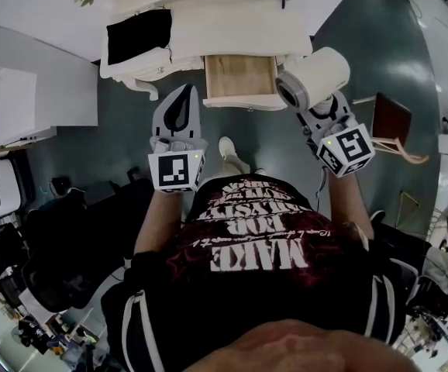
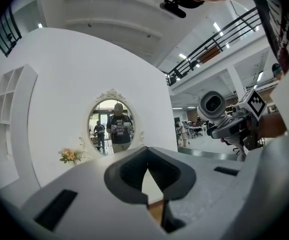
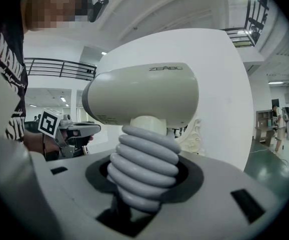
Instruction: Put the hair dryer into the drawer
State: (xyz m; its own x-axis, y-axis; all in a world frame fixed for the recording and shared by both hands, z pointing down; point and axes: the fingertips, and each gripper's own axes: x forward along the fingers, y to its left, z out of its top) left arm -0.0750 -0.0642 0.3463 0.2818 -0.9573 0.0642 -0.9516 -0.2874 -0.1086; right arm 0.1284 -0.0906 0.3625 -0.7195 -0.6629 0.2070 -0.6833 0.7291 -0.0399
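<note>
Right tool [image 1: 311,108] clamps the hair dryer [image 3: 144,96]; drawer [image 1: 239,76] stands open.

We hold both forearms stretched out toward the open drawer [image 1: 239,80]. Our left gripper [image 1: 185,93] sits just short of the drawer's left front corner and points about level; its jaws meet at the tips with nothing between them. Our right gripper [image 1: 309,107] is beside the drawer's right front corner, tipped slightly downward, with its jaws clamped on the ribbed handle of the hair dryer [image 1: 315,77].
</note>
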